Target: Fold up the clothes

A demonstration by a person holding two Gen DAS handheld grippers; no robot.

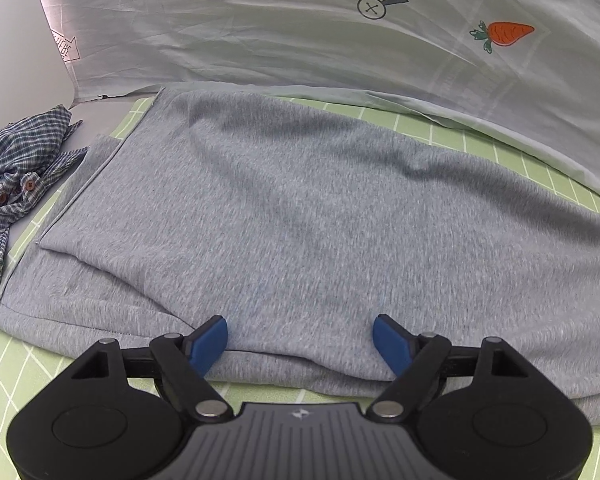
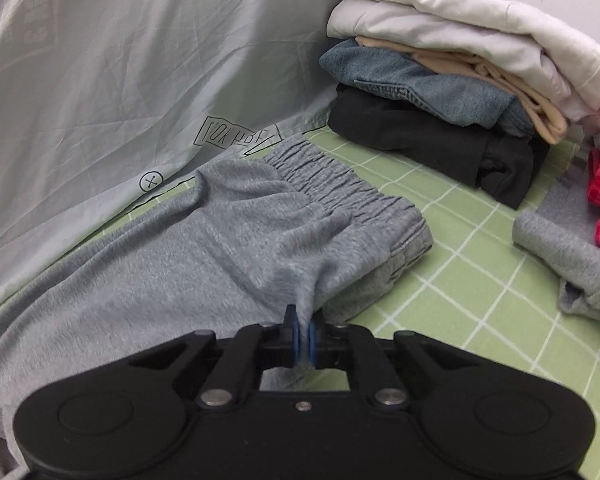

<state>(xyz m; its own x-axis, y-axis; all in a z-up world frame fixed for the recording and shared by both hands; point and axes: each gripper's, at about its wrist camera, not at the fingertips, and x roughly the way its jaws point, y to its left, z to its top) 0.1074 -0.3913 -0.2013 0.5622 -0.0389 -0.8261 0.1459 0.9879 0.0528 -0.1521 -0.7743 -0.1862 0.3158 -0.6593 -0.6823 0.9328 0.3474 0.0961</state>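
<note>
I see the grey sweatpants [image 1: 300,208] lying folded over on the green checked mat [image 2: 480,280], elastic waistband bunched. My right gripper [image 2: 304,338] pinches a tuft of them; my left gripper [image 1: 300,340] stands spread over their near edge.

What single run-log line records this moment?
task: fold clothes | item: grey sweatpants | right gripper: shut on sweatpants fabric near waistband | left gripper: open over leg end

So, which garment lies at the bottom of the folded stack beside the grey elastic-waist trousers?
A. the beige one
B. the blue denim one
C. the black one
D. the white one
C: the black folded garment rests directly on the green checked mat, beneath the blue denim garment, the beige one and the white one.
</note>
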